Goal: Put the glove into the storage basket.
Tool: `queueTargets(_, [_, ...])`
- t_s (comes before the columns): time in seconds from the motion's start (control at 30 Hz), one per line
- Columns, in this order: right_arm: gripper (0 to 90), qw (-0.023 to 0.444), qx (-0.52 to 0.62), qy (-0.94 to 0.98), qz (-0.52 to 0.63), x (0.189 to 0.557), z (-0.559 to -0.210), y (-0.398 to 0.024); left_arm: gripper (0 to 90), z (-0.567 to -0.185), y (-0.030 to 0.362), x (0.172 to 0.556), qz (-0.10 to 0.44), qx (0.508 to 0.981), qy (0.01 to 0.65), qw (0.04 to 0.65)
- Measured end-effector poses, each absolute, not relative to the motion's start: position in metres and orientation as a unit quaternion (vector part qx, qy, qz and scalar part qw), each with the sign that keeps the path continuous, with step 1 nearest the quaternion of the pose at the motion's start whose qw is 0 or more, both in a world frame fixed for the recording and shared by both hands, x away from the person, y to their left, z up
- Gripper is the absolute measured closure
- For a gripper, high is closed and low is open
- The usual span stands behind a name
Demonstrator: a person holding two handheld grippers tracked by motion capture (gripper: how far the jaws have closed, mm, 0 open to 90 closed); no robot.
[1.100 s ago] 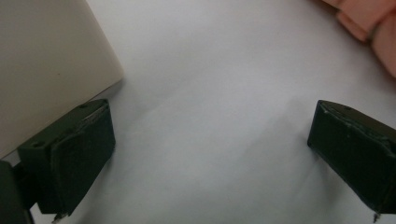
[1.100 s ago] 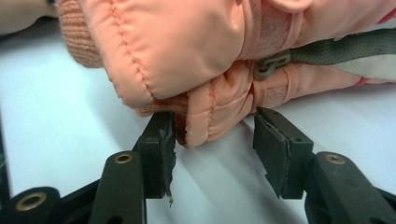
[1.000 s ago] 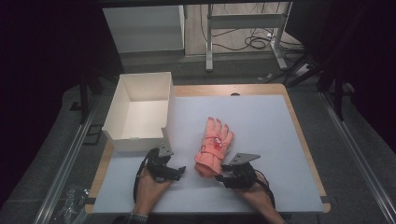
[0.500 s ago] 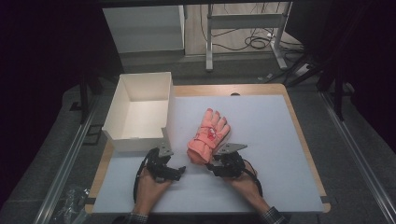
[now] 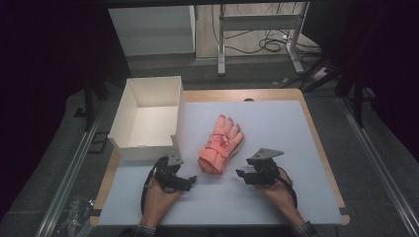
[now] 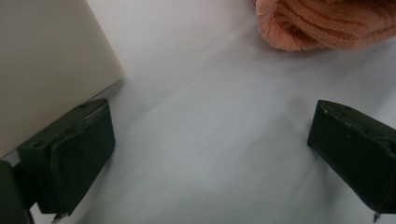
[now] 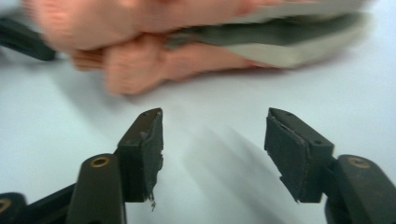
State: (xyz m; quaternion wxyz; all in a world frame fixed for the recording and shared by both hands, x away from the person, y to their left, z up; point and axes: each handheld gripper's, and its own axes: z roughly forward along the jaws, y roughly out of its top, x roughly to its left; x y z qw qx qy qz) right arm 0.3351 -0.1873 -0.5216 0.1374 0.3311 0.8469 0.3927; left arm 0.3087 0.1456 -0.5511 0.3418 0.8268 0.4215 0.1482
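A salmon-pink knitted glove (image 5: 221,144) lies flat on the white mat, fingers pointing away from me and cuff toward me. My right gripper (image 5: 240,174) rests on the mat just right of the cuff. Its jaws have just been opening and hold nothing; in the right gripper view (image 7: 215,135) bare mat lies between them, with the blurred glove (image 7: 140,60) ahead. My left gripper (image 5: 189,179) sits left of the cuff, open and empty. In the left gripper view (image 6: 210,130) the glove's cuff (image 6: 322,23) lies beyond its jaws at upper right.
An open, empty white box (image 5: 148,118) stands at the mat's back left; its near corner (image 6: 46,60) is close beside the left gripper's jaw. The wooden table edge (image 5: 321,148) borders the mat. Bare mat stretches right of the glove.
The right gripper was at the glove's cuff half a second ago; it has now drawn back to the right with wider jaws. The glove shifted slightly left. The left gripper stayed put.
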Motion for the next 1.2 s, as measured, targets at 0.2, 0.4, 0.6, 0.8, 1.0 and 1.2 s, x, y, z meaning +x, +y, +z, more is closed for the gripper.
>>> queueTargets(0.2, [27.9, 0.165, 0.356, 0.84, 0.374, 0.344, -0.521, -0.223, 0.6, -0.551, 0.146, 0.309, 0.146, 0.827, 0.422, 0.341])
queueTargets(0.4, [19.2, 0.183, 0.385, 0.831, 0.358, 0.352, -0.523, -0.251, 0.3, -0.551, 0.146, 0.309, 0.145, 0.828, 0.42, 0.341])
queueTargets(0.6, [14.5, 0.19, 0.402, 0.83, 0.337, 0.357, -0.528, -0.267, 1.1, -0.546, 0.141, 0.307, 0.127, 0.831, 0.42, 0.342])
queueTargets(0.8, [12.9, 0.194, 0.402, 0.83, 0.335, 0.357, -0.53, -0.271, 0.2, -0.529, 0.129, 0.306, 0.115, 0.836, 0.405, 0.352])
queueTargets(1.0, [13.1, 0.192, 0.402, 0.828, 0.34, 0.357, -0.531, -0.272, 0.0, -0.498, 0.118, 0.311, 0.103, 0.837, 0.387, 0.373])
queueTargets(1.2, [13.2, 0.193, 0.402, 0.827, 0.342, 0.357, -0.531, -0.272, 0.0, -0.476, 0.093, 0.331, 0.103, 0.848, 0.377, 0.358])
